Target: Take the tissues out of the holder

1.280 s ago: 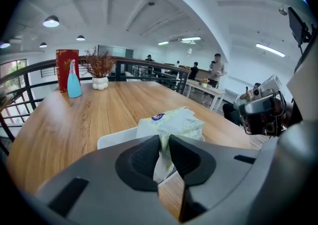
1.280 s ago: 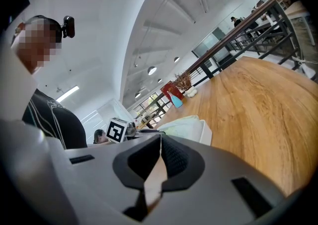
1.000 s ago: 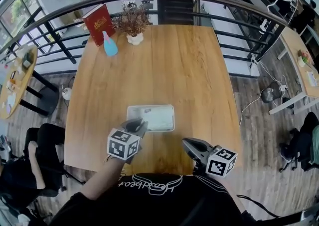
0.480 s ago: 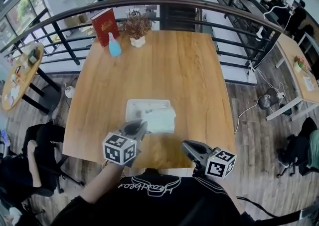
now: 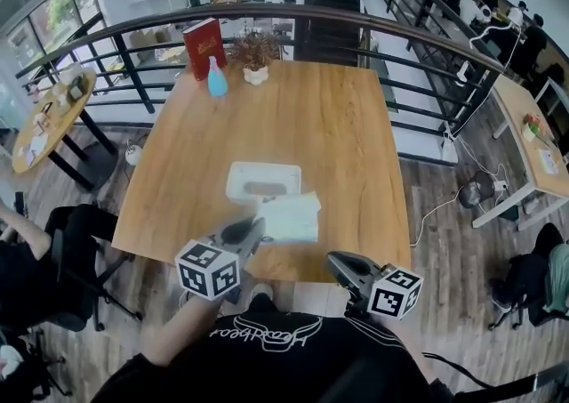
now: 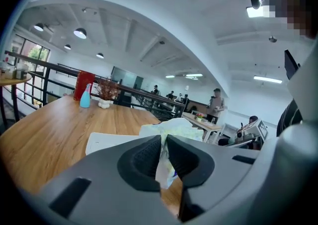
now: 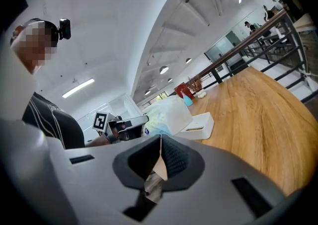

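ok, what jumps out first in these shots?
The pack of tissues is out of the white holder and held above the near side of the wooden table. It is pinched in the left gripper, whose jaws have just been closing on it. At the far edge stand a red book and a blue bottle.

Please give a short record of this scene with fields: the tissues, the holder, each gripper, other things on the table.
tissues: out of the holder, lifted near it
holder: white, on the table
left gripper: shut on the tissues; jaws just closed further
right gripper: shut, empty
far edge: red book, blue bottle, plant
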Demonstrator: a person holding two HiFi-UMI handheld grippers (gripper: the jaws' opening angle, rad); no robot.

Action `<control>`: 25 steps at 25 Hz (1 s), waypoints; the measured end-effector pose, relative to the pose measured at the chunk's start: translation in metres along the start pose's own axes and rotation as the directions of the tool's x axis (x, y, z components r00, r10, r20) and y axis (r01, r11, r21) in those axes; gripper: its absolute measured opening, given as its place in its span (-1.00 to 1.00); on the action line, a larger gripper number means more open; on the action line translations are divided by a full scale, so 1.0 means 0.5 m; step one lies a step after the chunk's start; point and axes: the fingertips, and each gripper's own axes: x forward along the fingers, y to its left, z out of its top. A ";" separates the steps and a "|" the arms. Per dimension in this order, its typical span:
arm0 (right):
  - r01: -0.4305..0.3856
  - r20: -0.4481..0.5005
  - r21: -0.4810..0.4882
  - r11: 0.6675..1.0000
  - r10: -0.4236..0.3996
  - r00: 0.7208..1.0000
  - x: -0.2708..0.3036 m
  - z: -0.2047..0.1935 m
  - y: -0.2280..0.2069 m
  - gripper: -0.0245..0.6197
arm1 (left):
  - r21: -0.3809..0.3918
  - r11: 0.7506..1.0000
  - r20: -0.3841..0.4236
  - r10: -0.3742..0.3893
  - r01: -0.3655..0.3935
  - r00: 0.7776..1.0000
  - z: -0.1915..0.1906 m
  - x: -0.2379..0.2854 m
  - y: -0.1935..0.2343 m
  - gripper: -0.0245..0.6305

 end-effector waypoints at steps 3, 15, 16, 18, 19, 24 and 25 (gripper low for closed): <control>-0.015 -0.006 -0.002 1.000 0.015 1.000 -0.033 -0.028 0.015 -0.87 | -0.014 1.000 0.027 0.013 -0.013 1.000 -0.015 -0.032 -0.037 -0.78; -0.013 -0.005 0.002 1.000 0.013 1.000 -0.108 -0.066 0.029 -0.87 | -0.020 1.000 0.047 0.010 -0.009 0.999 -0.056 -0.080 -0.116 -0.78; -0.011 -0.003 0.004 1.000 0.011 1.000 -0.107 -0.069 0.030 -0.87 | -0.016 1.000 0.047 0.005 -0.004 0.999 -0.057 -0.081 -0.116 -0.78; -0.009 0.000 0.007 1.000 0.009 1.000 -0.102 -0.075 0.034 -0.87 | -0.012 1.000 0.046 -0.005 0.006 0.999 -0.061 -0.085 -0.110 -0.78; -0.009 0.001 0.006 1.000 0.009 1.000 -0.097 -0.078 0.035 -0.87 | -0.015 1.000 0.046 -0.008 0.009 0.999 -0.063 -0.089 -0.105 -0.78; -0.013 0.003 0.003 1.000 0.013 1.000 -0.064 -0.103 0.064 -0.87 | -0.027 1.000 0.046 -0.001 0.003 0.999 -0.082 -0.137 -0.079 -0.78; -0.014 0.003 -0.002 1.000 0.014 1.000 -0.058 -0.111 0.080 -0.87 | -0.034 0.999 0.047 -0.003 0.004 0.999 -0.089 -0.155 -0.076 -0.78</control>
